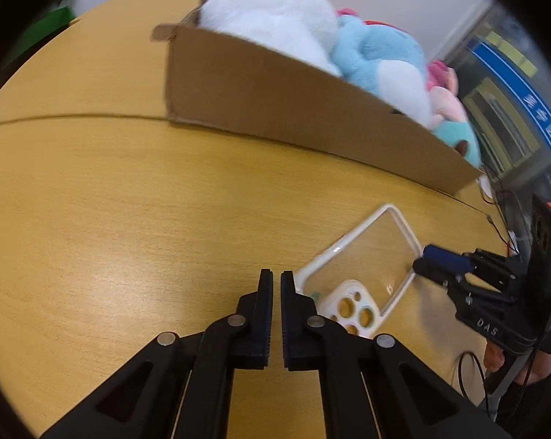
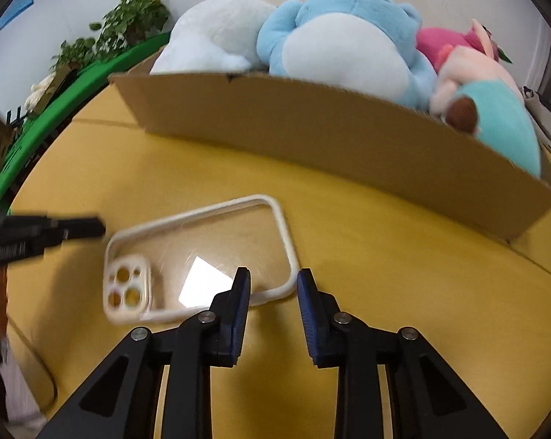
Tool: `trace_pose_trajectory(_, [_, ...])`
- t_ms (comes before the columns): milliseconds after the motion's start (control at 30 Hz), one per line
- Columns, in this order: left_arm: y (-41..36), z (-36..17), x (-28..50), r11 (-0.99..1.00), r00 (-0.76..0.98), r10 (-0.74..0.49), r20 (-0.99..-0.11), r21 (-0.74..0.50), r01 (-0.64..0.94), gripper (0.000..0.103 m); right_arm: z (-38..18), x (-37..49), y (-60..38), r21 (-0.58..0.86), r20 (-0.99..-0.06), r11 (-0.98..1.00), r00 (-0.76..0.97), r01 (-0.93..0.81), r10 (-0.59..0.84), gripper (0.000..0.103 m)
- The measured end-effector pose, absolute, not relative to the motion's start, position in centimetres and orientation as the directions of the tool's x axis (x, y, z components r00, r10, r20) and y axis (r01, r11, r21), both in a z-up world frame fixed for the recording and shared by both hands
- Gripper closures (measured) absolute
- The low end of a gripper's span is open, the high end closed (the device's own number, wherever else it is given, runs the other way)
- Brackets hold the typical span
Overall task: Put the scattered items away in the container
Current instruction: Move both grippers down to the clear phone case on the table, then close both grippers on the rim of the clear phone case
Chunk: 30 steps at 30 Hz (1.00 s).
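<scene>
A clear phone case (image 2: 202, 252) with a white rim lies flat on the yellow wooden table, in front of a cardboard box (image 2: 330, 135). The box holds a white plush (image 2: 213, 33), a blue plush (image 2: 348, 36) and a pink and teal plush (image 2: 487, 84). My right gripper (image 2: 271, 278) is open, its fingers astride the case's near right corner. My left gripper (image 1: 276, 280) is shut and empty, its tips next to the case (image 1: 367, 256) at the camera-cutout end. The right gripper also shows in the left wrist view (image 1: 427, 259), at the case's far end.
A green board (image 2: 74, 102) and potted plants (image 2: 129, 18) stand beyond the table's far left edge. Cables (image 1: 502, 226) lie at the table's right edge beside the box (image 1: 293, 109). A seam runs across the tabletop (image 1: 74, 117).
</scene>
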<state>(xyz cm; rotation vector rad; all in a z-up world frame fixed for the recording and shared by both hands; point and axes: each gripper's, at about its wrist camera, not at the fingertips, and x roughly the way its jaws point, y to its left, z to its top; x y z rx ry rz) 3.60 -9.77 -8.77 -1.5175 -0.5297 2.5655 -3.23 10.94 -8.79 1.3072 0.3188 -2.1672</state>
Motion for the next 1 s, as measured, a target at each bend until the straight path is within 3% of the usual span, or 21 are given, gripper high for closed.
trace_pose_trajectory(33, [-9.5,-8.4,3.9,-0.936,-0.497,0.279,-0.822,-0.349,0.052,0.099,-8.4,-2.6,11.6,0.105,-0.866,-0.786,-0.333,0.610,-0.374,0.073])
trace_pose_trajectory(67, [-9.1,-8.1,4.3,-0.939,-0.498,0.286,-0.819,-0.344,0.028,0.098,-7.8,-2.3,12.2,0.116,-0.857,-0.768,-0.328,0.630,-0.398,0.064])
trace_pose_trajectory(100, [-8.6,-8.1,4.7,-0.939,-0.490,0.297,-0.820,-0.344,0.006,0.098,-6.9,-2.2,12.7,0.122,-0.835,-0.750,-0.342,0.650,-0.432,0.043])
trace_pose_trajectory(133, [-8.1,-8.2,5.0,-0.938,-0.477,0.313,-0.821,-0.347,-0.018,0.095,-5.6,-2.3,13.0,0.116,-0.804,-0.728,-0.366,0.676,-0.469,0.029])
trace_pose_trajectory(167, [-7.6,-8.3,5.1,-0.937,-0.465,0.324,-0.824,-0.346,-0.040,0.094,-4.1,-2.4,13.0,0.094,-0.766,-0.695,-0.394,0.713,-0.508,0.006])
trace_pose_trajectory(200, [-6.8,-8.3,5.2,-0.941,-0.454,0.326,-0.829,-0.330,-0.074,0.091,-3.0,-2.4,12.8,0.066,-0.732,-0.656,-0.410,0.752,-0.544,0.001])
trace_pose_trajectory(300, [-4.8,-7.8,5.0,-0.949,-0.435,0.310,-0.845,-0.252,-0.188,0.076,-1.5,-2.7,11.0,-0.051,-0.681,-0.414,-0.335,0.909,-0.651,0.001])
trace_pose_trajectory(333, [-4.3,-7.5,4.7,-0.943,-0.434,0.317,-0.843,-0.232,-0.238,0.064,-1.8,-3.1,10.3,-0.073,-0.699,-0.336,-0.288,0.939,-0.655,0.001])
trace_pose_trajectory(400, [-3.7,-7.3,4.0,-0.924,-0.416,0.329,-0.848,-0.199,-0.326,0.053,-2.7,-3.1,9.2,-0.113,-0.755,-0.157,-0.187,0.981,-0.629,0.001])
trace_pose_trajectory(500, [-3.3,-7.9,2.8,-0.889,-0.342,0.334,-0.878,-0.173,-0.423,0.053,-3.8,-2.2,8.1,-0.149,-0.831,0.082,-0.080,0.985,-0.550,0.001])
trace_pose_trajectory(600, [-2.8,-8.9,1.7,-0.860,-0.288,0.305,-0.908,-0.132,-0.493,0.053,-5.2,-2.4,6.3,-0.129,-0.889,0.194,-0.026,0.972,-0.457,0.001])
trace_pose_trajectory(800, [-3.0,-8.9,1.2,-0.804,-0.228,0.313,-0.922,-0.130,-0.581,0.051,-9.8,-3.9,3.9,-0.064,-0.947,0.238,0.016,0.969,-0.321,0.001])
trace_pose_trajectory(1000, [-2.5,-8.9,2.0,-0.728,-0.201,0.309,-0.930,-0.095,-0.679,0.051,-11.3,-1.5,6.6,-0.049,-0.949,0.250,0.033,0.967,-0.314,0.002])
